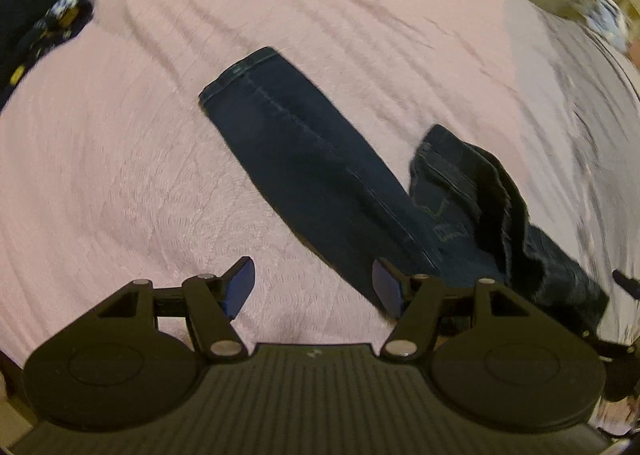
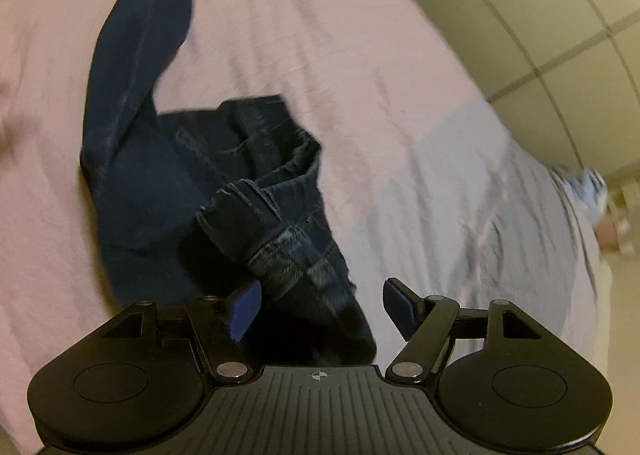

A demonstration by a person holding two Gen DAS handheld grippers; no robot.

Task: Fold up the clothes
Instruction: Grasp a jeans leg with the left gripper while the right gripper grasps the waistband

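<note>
1. On the pink bed (image 1: 120, 175), dark jeans (image 1: 304, 159) lie half-crumpled, one leg stretched flat.
2. Both tongs, left (image 1: 314, 287) and right (image 2: 320, 307), gape empty.
3. Risk (bunched waistband): grabbing one layer skews the fold.

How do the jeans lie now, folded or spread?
Neither: the jeans have one leg stretched flat on the pink bedspread, the waist end bunched.

Dark blue jeans (image 1: 312, 159), pink bedspread (image 1: 120, 175)
</note>
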